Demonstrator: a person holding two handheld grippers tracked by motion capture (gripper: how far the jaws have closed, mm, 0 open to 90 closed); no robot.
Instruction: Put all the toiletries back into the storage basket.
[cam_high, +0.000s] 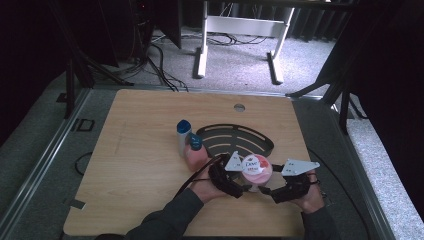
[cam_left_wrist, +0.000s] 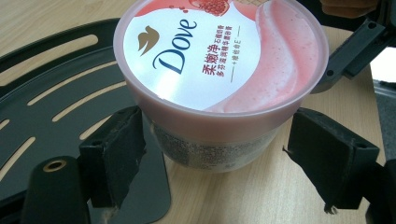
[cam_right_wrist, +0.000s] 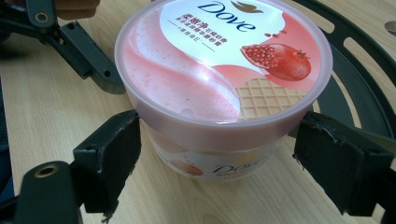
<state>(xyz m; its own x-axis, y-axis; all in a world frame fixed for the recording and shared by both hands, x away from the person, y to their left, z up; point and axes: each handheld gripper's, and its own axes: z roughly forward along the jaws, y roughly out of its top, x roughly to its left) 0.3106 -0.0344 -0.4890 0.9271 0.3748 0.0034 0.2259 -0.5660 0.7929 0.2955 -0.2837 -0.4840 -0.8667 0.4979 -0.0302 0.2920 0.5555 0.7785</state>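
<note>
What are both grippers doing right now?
Left gripper: open, jaws straddling the Dove tub; left jaw touching, right jaw apart.
Right gripper: open around the same tub, no firm clamp.

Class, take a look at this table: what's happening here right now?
A person holds a gripper in each hand and has brought both up to a pink Dove tub standing on the wooden table, at the near edge of a black slotted tray. The left gripper and the right gripper each straddle the tub with jaws open; whether any pad touches it is hard to tell. To the left stand a blue-capped bottle and a pink bottle.
</note>
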